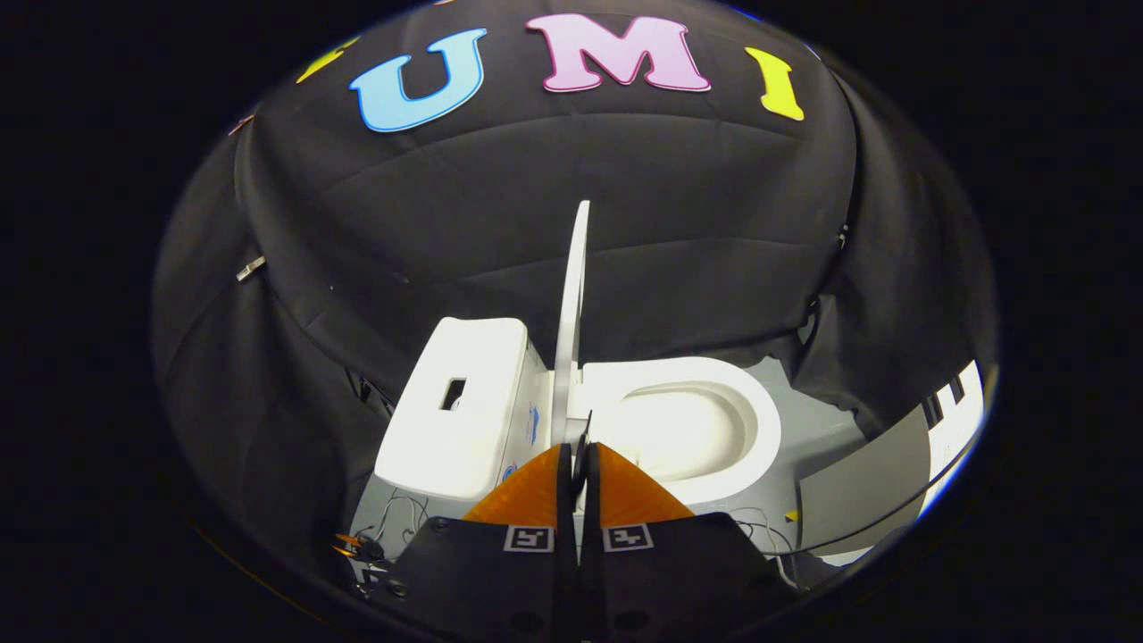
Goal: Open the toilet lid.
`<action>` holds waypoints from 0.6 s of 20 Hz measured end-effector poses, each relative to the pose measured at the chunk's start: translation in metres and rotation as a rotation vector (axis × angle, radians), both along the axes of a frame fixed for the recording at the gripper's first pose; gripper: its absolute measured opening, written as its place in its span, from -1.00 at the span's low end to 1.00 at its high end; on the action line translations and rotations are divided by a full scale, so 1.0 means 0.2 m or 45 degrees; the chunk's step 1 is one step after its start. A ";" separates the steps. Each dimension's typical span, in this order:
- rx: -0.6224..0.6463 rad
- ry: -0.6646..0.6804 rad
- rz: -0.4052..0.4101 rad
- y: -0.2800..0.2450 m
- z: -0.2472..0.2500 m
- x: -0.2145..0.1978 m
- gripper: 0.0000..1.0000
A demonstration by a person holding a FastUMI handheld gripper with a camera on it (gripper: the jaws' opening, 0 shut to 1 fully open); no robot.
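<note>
2 fingers (579, 451) pressed together sit just before the white toilet lid (571, 313), standing upright, edge-on.

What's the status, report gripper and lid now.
Gripper shut, fingers together, holding nothing. Toilet lid standing upright, just beyond the fingertips; bowl uncovered, tank opposite it. Nothing in the way.

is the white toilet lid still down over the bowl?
No. The white toilet lid stands upright, edge-on, leaving the white bowl exposed just beyond the shut hand-held gripper.
</note>
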State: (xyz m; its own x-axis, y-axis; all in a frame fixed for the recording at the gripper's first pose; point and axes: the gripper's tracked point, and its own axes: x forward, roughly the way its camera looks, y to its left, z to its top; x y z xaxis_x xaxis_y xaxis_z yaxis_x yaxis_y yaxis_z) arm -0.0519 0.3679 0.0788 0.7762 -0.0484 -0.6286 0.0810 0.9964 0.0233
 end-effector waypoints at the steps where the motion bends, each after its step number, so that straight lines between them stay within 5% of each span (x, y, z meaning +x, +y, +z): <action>1: -0.016 -0.003 0.003 0.03 0.00 0.00 -0.89; 12: -0.138 0.005 -0.018 0.25 -0.02 0.02 -0.89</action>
